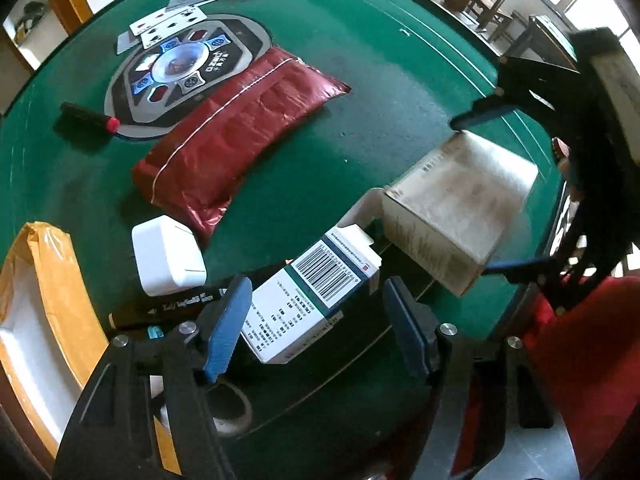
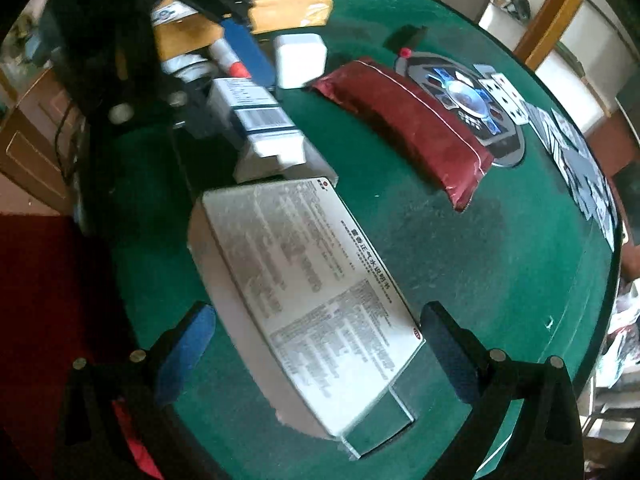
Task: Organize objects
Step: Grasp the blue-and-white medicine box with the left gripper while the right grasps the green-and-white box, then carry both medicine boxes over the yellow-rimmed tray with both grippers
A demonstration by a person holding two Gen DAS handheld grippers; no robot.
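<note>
Green felt table (image 1: 360, 60), seen from the left wrist: the left gripper (image 1: 316, 322) points down with its blue pads spread, a white carton (image 1: 316, 292) with a barcode lying between them, end flap open. The left pad (image 1: 226, 326) sits at the carton's edge, though whether it touches cannot be told; the right pad stands apart from it, so the jaws are released. Just beyond, the right gripper (image 1: 476, 196) brackets a blurred, pale leaflet box (image 1: 460, 216) near the table's rim. A white charger (image 1: 168, 256) sits left of the carton, a black marker (image 1: 168, 308) lying beside it. A red pouch (image 1: 236, 136) stretches across the middle, a red-tipped pen (image 1: 86, 118) and scattered cards (image 1: 168, 24) farther back. A yellow-taped box (image 1: 44, 300) stands at the left edge.

From the right wrist: the right gripper (image 2: 316, 354) hangs over the leaflet box (image 2: 312, 304), which lies flat on the felt (image 2: 500, 260) with printed text facing up. Both pads stand clear of its sides, jaws released. Behind it lies the carton (image 2: 264, 128), the left gripper (image 2: 224, 76) over it, with the charger (image 2: 300, 60), pouch (image 2: 408, 128) and cards (image 2: 576, 152) beyond.
</note>
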